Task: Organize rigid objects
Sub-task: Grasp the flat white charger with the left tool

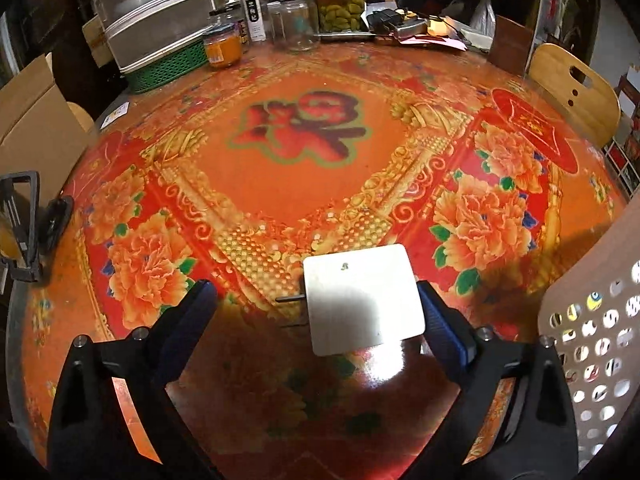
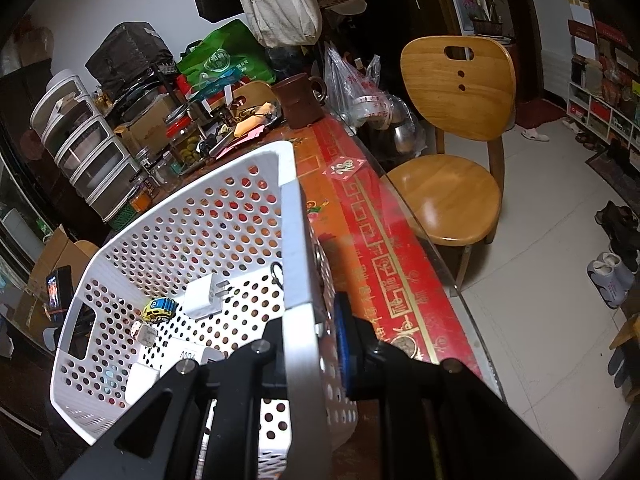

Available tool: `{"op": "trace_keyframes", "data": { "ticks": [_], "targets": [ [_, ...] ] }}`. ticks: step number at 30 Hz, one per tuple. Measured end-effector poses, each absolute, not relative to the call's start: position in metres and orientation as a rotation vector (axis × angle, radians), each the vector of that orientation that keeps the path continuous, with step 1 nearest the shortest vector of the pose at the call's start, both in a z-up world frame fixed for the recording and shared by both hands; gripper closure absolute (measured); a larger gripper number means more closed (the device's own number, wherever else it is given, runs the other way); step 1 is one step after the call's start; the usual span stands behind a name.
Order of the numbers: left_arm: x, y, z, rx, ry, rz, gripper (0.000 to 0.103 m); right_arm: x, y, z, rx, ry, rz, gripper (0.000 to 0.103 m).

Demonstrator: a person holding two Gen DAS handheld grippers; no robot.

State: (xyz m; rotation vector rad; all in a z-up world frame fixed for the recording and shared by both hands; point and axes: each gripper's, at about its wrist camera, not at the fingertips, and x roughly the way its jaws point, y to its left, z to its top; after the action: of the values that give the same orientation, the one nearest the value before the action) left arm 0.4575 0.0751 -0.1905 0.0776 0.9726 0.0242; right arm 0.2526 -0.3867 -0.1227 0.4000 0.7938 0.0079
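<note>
Two hand-held grippers share the work: the left hand-held gripper [image 1: 316,316] hangs wide open around a white square plate [image 1: 362,300] lying on the tabletop [image 1: 280,184], touching nothing. The right hand-held gripper [image 2: 308,344] is clamped on the white basket [image 2: 292,240] rim. This looks like the pickup step; next, close on the plate's edges.

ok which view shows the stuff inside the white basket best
The right wrist view: it looks down into the basket, showing a white charger plug, a small yellow toy and other small white items. The left wrist view shows only the basket's outer wall, its contents glimpsed through holes.
</note>
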Motion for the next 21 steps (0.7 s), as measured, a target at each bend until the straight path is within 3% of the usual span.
{"op": "trace_keyframes", "data": {
  "ticks": [2, 5, 21],
  "targets": [
    [0.457, 0.075, -0.19, 0.078, 0.965, 0.02, 0.011, 0.252, -0.387, -0.123, 0.399, 0.794, 0.005, 0.089],
    [0.455, 0.075, -0.187, 0.064, 0.95, 0.0, 0.039, 0.252, -0.387, -0.123, 0.4, 0.793, 0.003, 0.089],
    [0.428, 0.08, -0.156, 0.092, 0.8, 0.123, 0.039, 0.252, -0.385, -0.122, 0.393, 0.795, -0.003, 0.089]
  ]
}}
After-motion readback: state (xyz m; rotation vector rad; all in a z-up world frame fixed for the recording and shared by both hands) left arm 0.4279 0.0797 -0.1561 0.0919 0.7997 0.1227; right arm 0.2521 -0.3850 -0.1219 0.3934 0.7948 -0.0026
